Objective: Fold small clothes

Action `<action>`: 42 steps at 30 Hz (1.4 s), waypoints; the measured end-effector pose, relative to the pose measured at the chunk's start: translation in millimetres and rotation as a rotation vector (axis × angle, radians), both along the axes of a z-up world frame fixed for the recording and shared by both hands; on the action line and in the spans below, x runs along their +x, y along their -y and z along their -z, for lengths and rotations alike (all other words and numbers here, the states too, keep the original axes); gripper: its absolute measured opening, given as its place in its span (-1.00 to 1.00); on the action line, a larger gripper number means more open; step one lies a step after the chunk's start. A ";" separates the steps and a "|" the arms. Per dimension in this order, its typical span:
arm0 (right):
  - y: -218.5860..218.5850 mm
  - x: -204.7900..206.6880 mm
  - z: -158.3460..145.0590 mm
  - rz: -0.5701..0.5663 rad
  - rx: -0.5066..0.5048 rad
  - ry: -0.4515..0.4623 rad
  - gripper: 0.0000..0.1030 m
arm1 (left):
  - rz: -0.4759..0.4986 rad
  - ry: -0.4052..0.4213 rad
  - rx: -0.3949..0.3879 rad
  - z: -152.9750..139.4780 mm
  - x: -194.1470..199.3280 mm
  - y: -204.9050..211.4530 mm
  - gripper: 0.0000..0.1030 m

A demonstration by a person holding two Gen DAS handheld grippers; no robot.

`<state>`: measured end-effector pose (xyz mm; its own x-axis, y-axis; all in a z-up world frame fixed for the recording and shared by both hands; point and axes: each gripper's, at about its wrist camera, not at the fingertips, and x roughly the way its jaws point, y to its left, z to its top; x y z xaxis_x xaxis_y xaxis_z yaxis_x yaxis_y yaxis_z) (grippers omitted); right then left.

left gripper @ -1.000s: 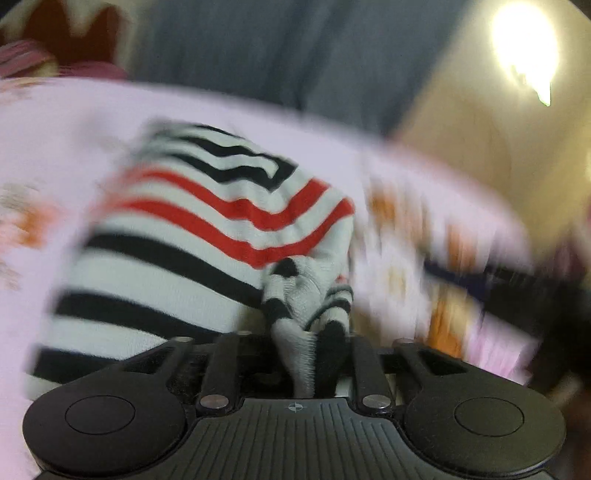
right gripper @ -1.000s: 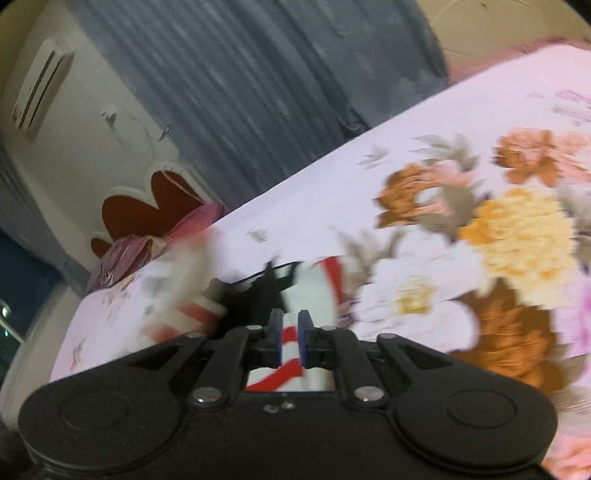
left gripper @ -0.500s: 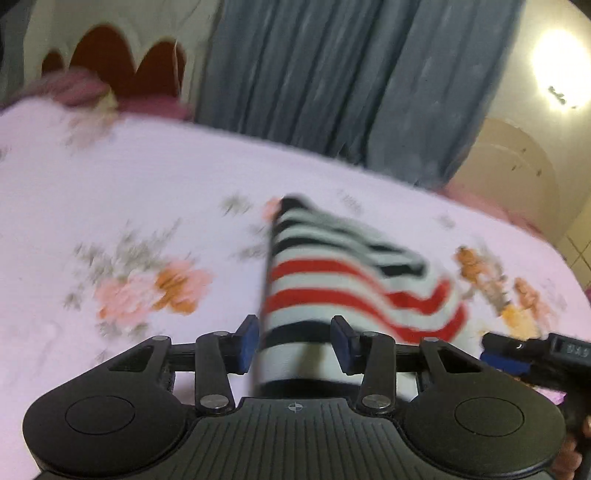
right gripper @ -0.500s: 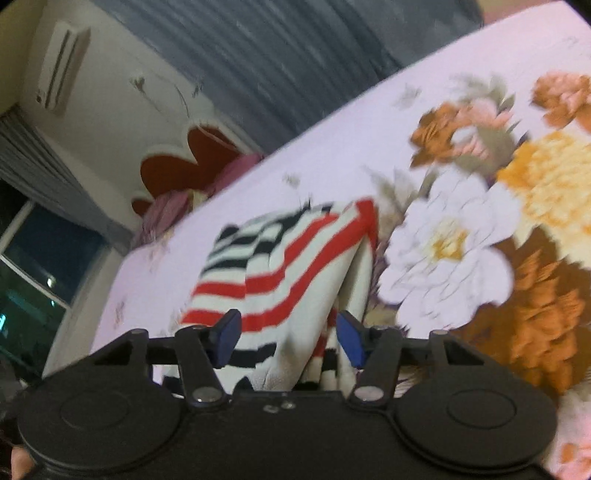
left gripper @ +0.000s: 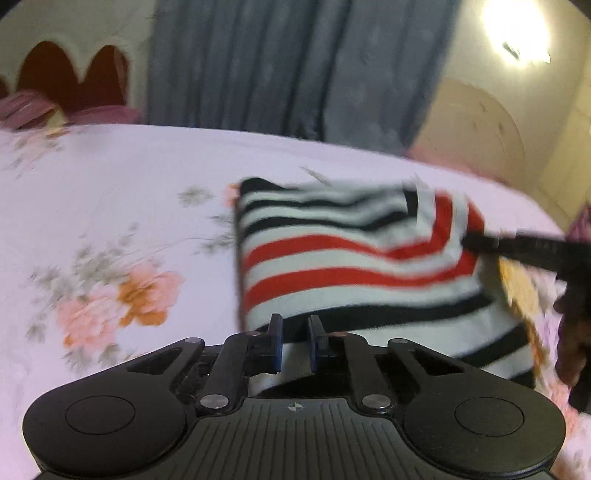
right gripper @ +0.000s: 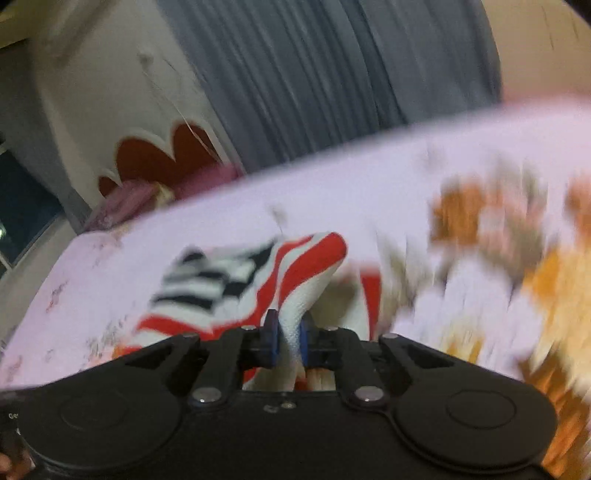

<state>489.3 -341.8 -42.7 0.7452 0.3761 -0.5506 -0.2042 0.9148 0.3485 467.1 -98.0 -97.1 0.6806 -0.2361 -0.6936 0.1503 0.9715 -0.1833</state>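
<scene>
A small white garment with black and red stripes (left gripper: pixel 351 266) lies folded on the pink floral bedsheet (left gripper: pixel 110 192). My left gripper (left gripper: pixel 295 334) sits at its near edge, jaws closing to a narrow gap with the striped fabric between the blue pads. In the right wrist view, my right gripper (right gripper: pixel 288 341) is closing on a raised white fold of the same garment (right gripper: pixel 258 280), pinched between its pads. The right gripper (left gripper: pixel 469 240) also shows in the left wrist view as a black bar reaching the garment's far right corner.
Grey curtains (left gripper: pixel 295 66) hang behind the bed. A scalloped red headboard (left gripper: pixel 70 70) and purple pillows (right gripper: pixel 147 192) stand at the far left. A bright lamp (left gripper: pixel 517 33) glares at upper right. A hand (left gripper: pixel 572 332) shows at the right edge.
Both grippers' jaws stood wide around the garment's edges half a second ago and have now narrowed onto the fabric. The right view has rolled, and the pinched fold lifts off the sheet.
</scene>
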 end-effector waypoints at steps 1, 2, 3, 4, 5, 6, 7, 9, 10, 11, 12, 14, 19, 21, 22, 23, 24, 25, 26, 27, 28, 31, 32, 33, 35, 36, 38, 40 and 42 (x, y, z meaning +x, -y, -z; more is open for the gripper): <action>2.0 0.3 2.6 0.001 -0.010 0.006 -0.79 | 0.016 -0.037 0.004 5.2 6.8 5.5 -0.75; 2.5 5.6 11.7 0.010 -0.040 -0.025 -0.79 | 0.029 -0.056 0.018 8.3 11.3 11.0 -0.76; 2.0 16.5 29.1 0.026 -0.088 -0.110 -0.78 | 0.040 -0.057 0.034 8.2 14.1 16.9 -0.76; 5.2 25.9 50.5 0.040 -0.077 -0.203 -0.77 | 0.054 -0.059 0.065 6.2 15.7 22.8 -0.76; 9.5 26.7 55.8 0.053 -0.035 -0.209 -0.76 | 0.074 -0.058 0.104 4.5 15.3 27.9 -0.76; 12.0 26.7 54.0 0.059 -0.023 -0.215 -0.70 | 0.089 -0.053 0.129 3.5 13.4 30.5 -0.76; 13.3 25.0 47.8 0.072 -0.024 -0.215 -0.62 | 0.098 -0.047 0.141 2.7 10.6 31.2 -0.76; 16.9 15.3 34.5 0.099 -0.008 -0.176 -0.55 | 0.101 -0.045 0.143 2.4 7.4 30.4 -0.76; 17.7 7.7 25.9 0.095 0.008 -0.152 -0.54 | 0.094 -0.050 0.143 -0.1 7.6 29.5 -0.75; 16.6 0.7 18.9 0.086 0.013 -0.136 -0.54 | 0.077 -0.057 0.142 -6.0 6.3 29.7 -0.75; 13.7 -9.1 11.0 0.065 0.013 -0.120 -0.55 | 0.069 -0.048 0.129 -14.7 1.8 29.5 -0.75; 7.7 -26.1 -1.7 0.025 -0.013 -0.098 -0.56 | 0.080 -0.006 0.116 -26.5 -16.2 30.8 -0.75; -28.5 -60.0 8.7 -0.125 -0.171 -0.146 -0.76 | 0.109 -0.093 0.162 12.4 -32.3 27.6 -0.75; -34.6 -61.7 29.1 -0.134 -0.261 -0.163 -0.88 | 0.108 -0.069 0.143 16.4 -37.3 23.7 -0.76; -31.9 -59.2 29.6 -0.116 -0.240 -0.166 -0.89 | 0.108 -0.070 0.155 14.4 -37.7 25.3 -0.76; -32.3 -55.5 28.1 -0.103 -0.244 -0.177 -0.90 | 0.114 -0.067 0.171 13.4 -38.2 27.4 -0.76; -35.7 -52.6 27.1 -0.101 -0.269 -0.176 -0.91 | 0.116 -0.060 0.181 13.6 -39.2 28.3 -0.75; -40.0 -49.9 28.0 -0.105 -0.298 -0.168 -0.91 | 0.111 -0.056 0.177 14.0 -40.3 27.5 -0.76; -43.2 -50.4 27.8 -0.103 -0.309 -0.166 -0.91 | 0.109 -0.058 0.173 13.4 -41.0 26.4 -0.75; -44.5 -49.3 26.7 -0.101 -0.317 -0.170 -0.91 | 0.101 -0.065 0.164 9.7 -43.0 24.3 -0.75; -44.8 -52.0 23.6 -0.097 -0.323 -0.169 -0.90 | 0.097 -0.062 0.158 5.0 -46.9 24.4 -0.75; -47.0 -75.5 1.5 -0.122 -0.309 -0.102 -0.64 | 0.109 -0.050 0.165 -2.2 -60.9 19.9 -0.75; -49.1 -84.8 -5.4 -0.140 -0.305 -0.090 -0.64 | 0.111 -0.050 0.167 -1.8 -64.0 18.8 -0.75; -50.7 -90.4 -7.8 -0.161 -0.301 -0.086 -0.65 | 0.112 -0.051 0.169 -0.8 -66.1 18.3 -0.75; -54.7 -98.2 -4.7 -0.211 -0.303 -0.116 -0.71 | 0.115 -0.059 0.171 2.7 -67.3 17.6 -0.75; -57.3 -99.5 2.6 -0.225 -0.330 -0.143 -0.77 | 0.114 -0.062 0.170 4.5 -66.8 17.4 -0.75; -59.8 -95.0 24.2 -0.219 -0.391 -0.226 -0.85 | 0.117 -0.070 0.165 7.7 -65.0 18.2 -0.75; -54.7 -90.4 33.7 -0.195 -0.345 -0.252 -0.88 | 0.120 -0.067 0.173 9.2 -64.6 19.5 -0.75; -56.1 -86.7 28.7 -0.193 -0.344 -0.256 -0.86 | 0.124 -0.067 0.179 7.1 -64.1 19.6 -0.75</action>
<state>402.6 -285.8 -71.4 0.5036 0.2584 -0.8244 -0.3293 0.9396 0.0933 403.0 -117.6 -104.2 0.6049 -0.1842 -0.7747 0.2641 0.9642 -0.0230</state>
